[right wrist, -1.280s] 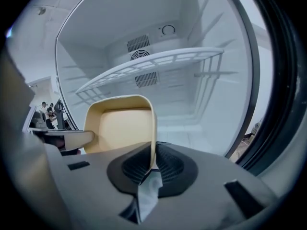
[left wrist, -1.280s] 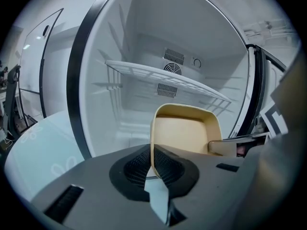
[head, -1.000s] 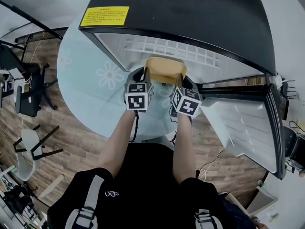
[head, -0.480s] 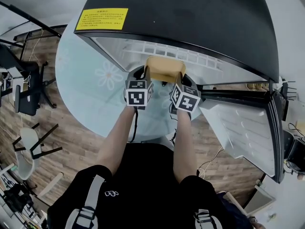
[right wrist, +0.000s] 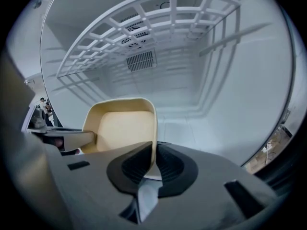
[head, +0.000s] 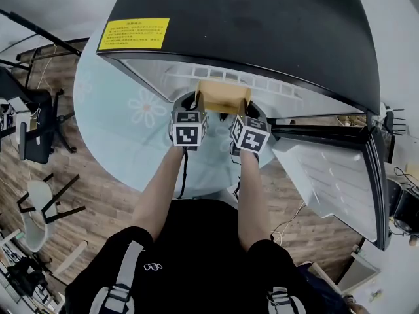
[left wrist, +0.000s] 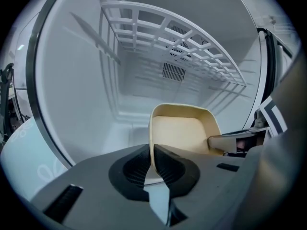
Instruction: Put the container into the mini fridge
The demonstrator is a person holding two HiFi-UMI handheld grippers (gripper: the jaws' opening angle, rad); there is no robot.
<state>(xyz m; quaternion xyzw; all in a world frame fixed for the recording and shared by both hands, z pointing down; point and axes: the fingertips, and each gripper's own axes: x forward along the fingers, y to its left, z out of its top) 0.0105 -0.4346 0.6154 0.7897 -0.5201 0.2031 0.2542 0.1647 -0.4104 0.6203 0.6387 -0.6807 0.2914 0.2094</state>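
- Two grippers share one load. At the left, the left gripper (left wrist: 152, 163) has its jaws pinched almost together on the thin left wall of the container (left wrist: 184, 131).
- In the middle, the beige container is open-topped and looks empty. It hangs between the grippers in the mouth of the mini fridge (head: 249, 25), below the white wire shelf (left wrist: 192, 47). It seems to be carried above the fridge floor, not resting on it, though the underside is hidden.
- At the right, the right gripper (right wrist: 154, 164) is clamped the same way on the container's right wall, with its jaws nearly shut on the rim.
- Further right, the fridge door (head: 327, 182) stands swung wide open, out past the right edge of the round table (head: 111, 123) that carries the fridge.
- By my reading the task is well past halfway: the door is open and the container is gripped and entering the cavity. It still has to go deeper and be set down on the floor, then both grippers must let go and back out.
- Compared with a second ago, the container and both grippers sit further forward. The fridge's top edge now covers the container's far rim, which showed clear of that edge before, and less of the shelf is visible in the head view.
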